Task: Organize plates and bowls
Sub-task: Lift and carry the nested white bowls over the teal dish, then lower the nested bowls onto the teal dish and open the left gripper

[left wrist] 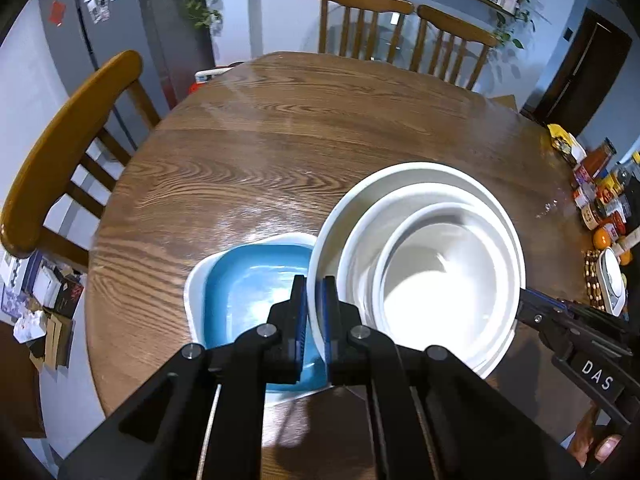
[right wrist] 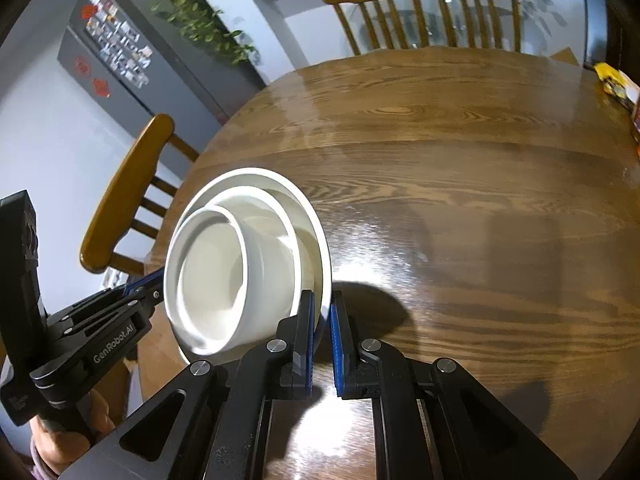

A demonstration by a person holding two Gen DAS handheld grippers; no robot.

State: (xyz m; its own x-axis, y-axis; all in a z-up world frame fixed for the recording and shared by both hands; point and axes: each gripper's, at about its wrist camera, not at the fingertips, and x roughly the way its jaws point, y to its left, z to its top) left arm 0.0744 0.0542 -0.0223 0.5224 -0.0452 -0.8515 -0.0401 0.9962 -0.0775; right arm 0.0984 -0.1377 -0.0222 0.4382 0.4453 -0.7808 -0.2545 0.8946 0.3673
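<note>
Three white bowls sit nested: a large outer bowl [left wrist: 352, 208], a middle one [left wrist: 366, 240] and a small inner one [left wrist: 432, 280]. The stack hangs tilted a little above the table. My left gripper [left wrist: 316, 285] is shut on the outer bowl's left rim, and my right gripper [left wrist: 522, 297] clamps the opposite rim. In the right wrist view the right gripper [right wrist: 322, 300] pinches that rim of the stack [right wrist: 248, 264], with the left gripper [right wrist: 159, 280] at the far side. A blue square plate [left wrist: 248, 292] lies on a white square plate [left wrist: 191, 292] under the stack's left edge.
The round wooden table [left wrist: 280, 140] has wooden chairs at its left [left wrist: 60, 152] and far side [left wrist: 364, 4]. Jars, bottles and oranges [left wrist: 604, 196] crowd its right edge beside a yellow packet [left wrist: 562, 140]. A hand [right wrist: 60, 436] holds the left gripper's handle.
</note>
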